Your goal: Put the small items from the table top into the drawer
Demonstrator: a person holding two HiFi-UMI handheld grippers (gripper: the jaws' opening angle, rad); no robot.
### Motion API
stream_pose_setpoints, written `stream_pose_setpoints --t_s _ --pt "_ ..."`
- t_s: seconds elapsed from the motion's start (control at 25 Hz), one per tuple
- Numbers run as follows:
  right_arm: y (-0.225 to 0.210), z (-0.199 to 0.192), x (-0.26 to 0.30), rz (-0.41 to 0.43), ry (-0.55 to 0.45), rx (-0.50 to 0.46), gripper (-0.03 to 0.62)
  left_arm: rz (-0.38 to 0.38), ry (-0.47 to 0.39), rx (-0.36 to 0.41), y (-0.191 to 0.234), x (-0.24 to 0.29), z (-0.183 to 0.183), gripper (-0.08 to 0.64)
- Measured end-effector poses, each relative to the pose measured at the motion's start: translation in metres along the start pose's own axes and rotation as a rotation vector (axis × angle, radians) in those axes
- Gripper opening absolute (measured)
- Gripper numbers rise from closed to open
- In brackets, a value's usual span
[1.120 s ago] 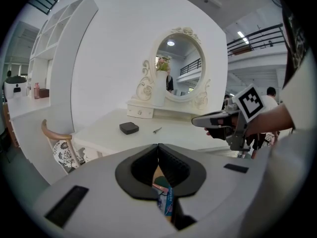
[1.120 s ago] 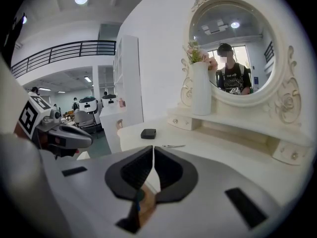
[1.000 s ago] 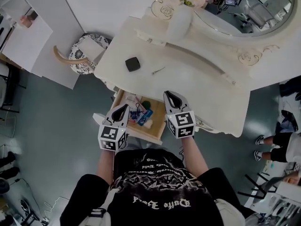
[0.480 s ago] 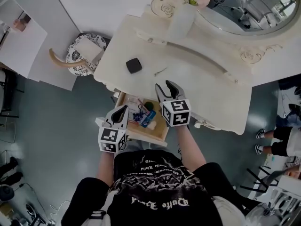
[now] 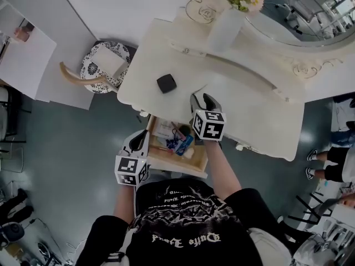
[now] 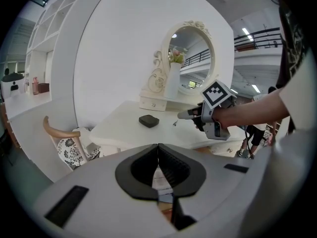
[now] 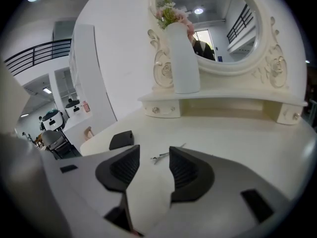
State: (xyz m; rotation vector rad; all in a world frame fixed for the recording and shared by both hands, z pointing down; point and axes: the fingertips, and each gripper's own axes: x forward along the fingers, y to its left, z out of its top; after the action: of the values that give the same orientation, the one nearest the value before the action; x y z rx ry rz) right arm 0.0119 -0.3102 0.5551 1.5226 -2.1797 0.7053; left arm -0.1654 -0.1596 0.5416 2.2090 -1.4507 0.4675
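Note:
A black compact case (image 5: 166, 83) and a thin metal hair clip (image 5: 198, 89) lie on the cream dressing table (image 5: 249, 112). My right gripper (image 5: 204, 100) hovers over the table just short of the clip; its jaws are opening with nothing between them. In the right gripper view the clip (image 7: 159, 156) shows beyond the gap of the right gripper (image 7: 153, 152), with the case (image 7: 121, 140) to the left. The wooden drawer (image 5: 183, 162) stands pulled out, holding a blue item (image 5: 184, 144) and other small things. My left gripper (image 5: 140, 143) is shut and empty by the drawer's left side.
A white vase of flowers (image 5: 230, 21) and an oval mirror (image 5: 299, 15) stand at the table's back. A chair with a patterned cushion (image 5: 102, 68) sits left of the table. A bystander's feet (image 5: 310, 170) show at the right.
My right gripper moved from above the drawer up onto the table top toward the clip, and its jaws opened. The left gripper stayed beside the drawer.

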Motion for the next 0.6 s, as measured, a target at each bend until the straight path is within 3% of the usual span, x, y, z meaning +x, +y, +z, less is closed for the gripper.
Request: stream_pose_setpoints --t_s 0.6 --pt "-0.008 -0.016 0.031 -0.155 0.097 0.168 0.179 -0.01 0.032 0.014 0.038 0.001 -0.001 0.017"
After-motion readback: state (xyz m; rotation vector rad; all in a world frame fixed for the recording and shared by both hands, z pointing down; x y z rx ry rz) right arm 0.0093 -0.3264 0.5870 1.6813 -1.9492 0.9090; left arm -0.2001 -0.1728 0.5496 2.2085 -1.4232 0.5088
